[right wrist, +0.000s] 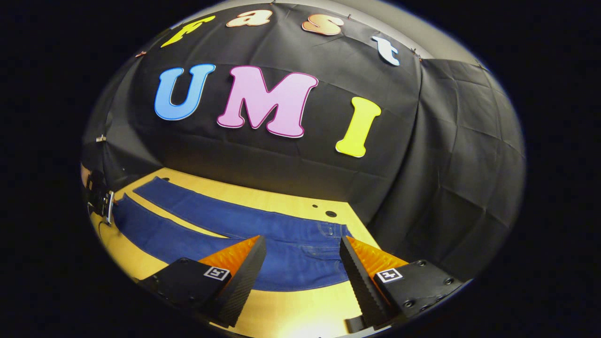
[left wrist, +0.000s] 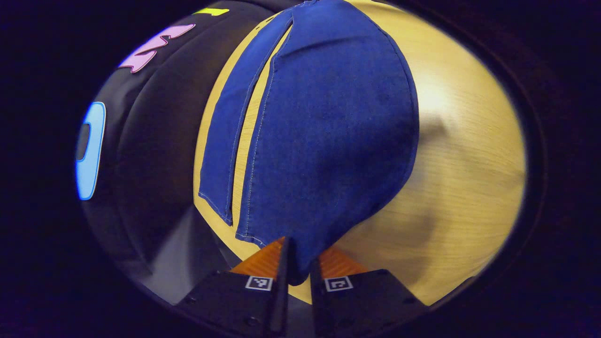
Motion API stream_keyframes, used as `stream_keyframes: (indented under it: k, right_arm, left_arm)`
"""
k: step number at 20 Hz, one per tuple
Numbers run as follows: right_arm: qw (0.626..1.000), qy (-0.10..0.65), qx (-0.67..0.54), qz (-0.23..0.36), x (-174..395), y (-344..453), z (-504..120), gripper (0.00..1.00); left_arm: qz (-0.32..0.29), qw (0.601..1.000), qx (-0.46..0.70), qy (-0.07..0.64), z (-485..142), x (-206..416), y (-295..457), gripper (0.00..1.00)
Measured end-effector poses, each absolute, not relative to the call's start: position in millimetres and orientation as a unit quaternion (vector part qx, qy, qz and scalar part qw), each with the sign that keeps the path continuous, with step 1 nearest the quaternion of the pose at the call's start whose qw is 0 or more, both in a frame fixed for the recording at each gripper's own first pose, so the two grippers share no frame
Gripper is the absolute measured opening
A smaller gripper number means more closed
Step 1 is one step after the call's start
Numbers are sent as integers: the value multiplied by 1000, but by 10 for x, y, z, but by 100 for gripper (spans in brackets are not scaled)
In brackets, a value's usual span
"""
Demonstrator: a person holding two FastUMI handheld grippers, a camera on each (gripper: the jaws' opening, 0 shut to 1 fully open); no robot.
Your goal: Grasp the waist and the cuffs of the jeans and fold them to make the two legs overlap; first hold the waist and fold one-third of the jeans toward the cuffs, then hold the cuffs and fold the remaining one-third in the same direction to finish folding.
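Left gripper view: the wooden tabletop (left wrist: 460, 155) carries my blue jeans (left wrist: 328, 131), laid flat with the two legs side by side and a narrow strip of wood between them. My left gripper (left wrist: 299, 263) is pinched on the near cuff edge, both fingers pressing the denim. In the right gripper view the jeans (right wrist: 291, 253) stretch across the tabletop (right wrist: 300, 310), waist end nearest, and my right gripper (right wrist: 303, 263) hangs above it, fingers spread wide apart.

Left gripper view: close over jeans (left wrist: 324, 126), facing along the legs toward 12 o'clock. Right gripper view: low, near table (right wrist: 300, 310), facing the booth wall. Shared: jeans, table.
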State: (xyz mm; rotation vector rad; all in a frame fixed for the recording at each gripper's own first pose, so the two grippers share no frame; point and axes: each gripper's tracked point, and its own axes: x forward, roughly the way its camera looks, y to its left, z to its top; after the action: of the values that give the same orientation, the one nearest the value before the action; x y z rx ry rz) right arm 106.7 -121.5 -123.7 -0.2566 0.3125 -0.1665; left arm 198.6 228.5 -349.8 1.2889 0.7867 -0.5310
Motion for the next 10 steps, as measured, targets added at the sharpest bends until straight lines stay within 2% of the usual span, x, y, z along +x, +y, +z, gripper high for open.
stream_keyframes:
  k: [1,3,4,6,10]
  right_arm:
    - [975,152,-142,-83,1146,-1349,-1227,96]
    - [969,155,-173,-83,1286,-1616,-1272,96]
    - [965,156,-198,-76,1365,-1747,-1293,96]
    - [947,170,-268,-51,1478,-2034,-1379,96]
    - [879,239,-412,29,1532,-2690,-1936,96]
  left_arm:
    - [-234,697,578,354,-3500,2007,2287,18]
    - [-230,703,571,356,-3478,2004,2240,15]
    - [-233,707,562,361,-3480,1987,2245,9]
    - [-239,707,554,369,-3476,1966,2231,6]
    - [-223,711,550,376,-3480,1972,2231,6]
